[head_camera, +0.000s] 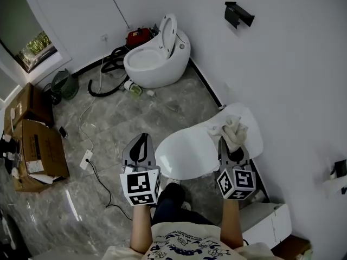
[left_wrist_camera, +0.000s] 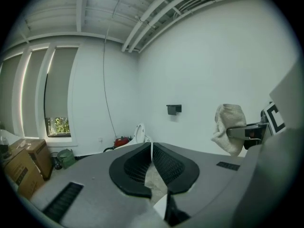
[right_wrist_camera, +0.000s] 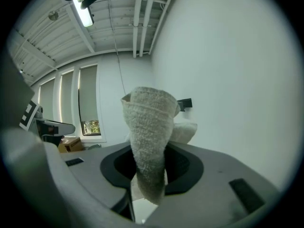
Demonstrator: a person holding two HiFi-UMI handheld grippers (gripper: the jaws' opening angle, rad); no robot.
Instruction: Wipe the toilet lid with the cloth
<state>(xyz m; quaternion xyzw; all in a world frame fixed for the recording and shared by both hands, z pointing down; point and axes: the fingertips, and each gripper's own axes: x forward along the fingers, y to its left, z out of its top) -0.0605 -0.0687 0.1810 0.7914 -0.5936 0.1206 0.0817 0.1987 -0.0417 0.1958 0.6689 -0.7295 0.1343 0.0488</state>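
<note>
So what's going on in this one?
A person stands over a closed white toilet lid, a gripper in each hand. The right gripper is shut on a bunched pale cloth over the lid's far end; contact with the lid can't be told. The left gripper is shut and empty, beside the lid's left edge. A second toilet, lid raised, stands farther back.

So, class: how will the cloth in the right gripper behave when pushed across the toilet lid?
Probably floppy: the cloth bunches and folds in the right gripper. Likely light, since one pinch carries it. Its towel-like weave should drag, not slip, on the glossy toilet lid.
</note>
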